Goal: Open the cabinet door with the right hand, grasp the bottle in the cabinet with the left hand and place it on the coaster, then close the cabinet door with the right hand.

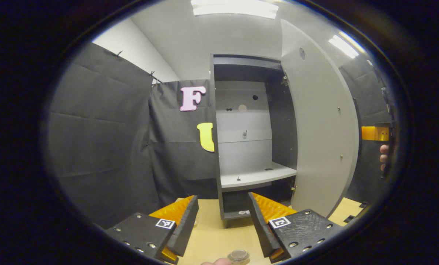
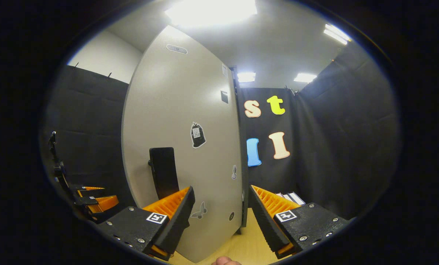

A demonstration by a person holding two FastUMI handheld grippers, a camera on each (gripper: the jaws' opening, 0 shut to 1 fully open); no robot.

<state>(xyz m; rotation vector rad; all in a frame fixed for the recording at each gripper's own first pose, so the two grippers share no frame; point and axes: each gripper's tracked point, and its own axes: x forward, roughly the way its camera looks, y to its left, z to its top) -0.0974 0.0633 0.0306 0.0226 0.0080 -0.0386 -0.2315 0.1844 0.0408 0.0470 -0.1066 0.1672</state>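
Both grippers spread wide, holding nothing: left gripper (image 1: 222, 224), right gripper (image 2: 219, 217). Bottle (image 1: 239, 255) just below left gripper, on counter (image 1: 219, 235). Door (image 2: 179, 147) open, straight ahead of right gripper. Could bump door closing.

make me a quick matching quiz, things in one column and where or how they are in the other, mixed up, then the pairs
Things:
1. cabinet door
2. cabinet shelf
3. black handle
4. left gripper

Place or state:
A. jaws apart, over the yellow table
B. swung open
C. mounted on the door's outer face
D. inside the cabinet, pale grey

Pairs: 1-B, 2-D, 3-C, 4-A
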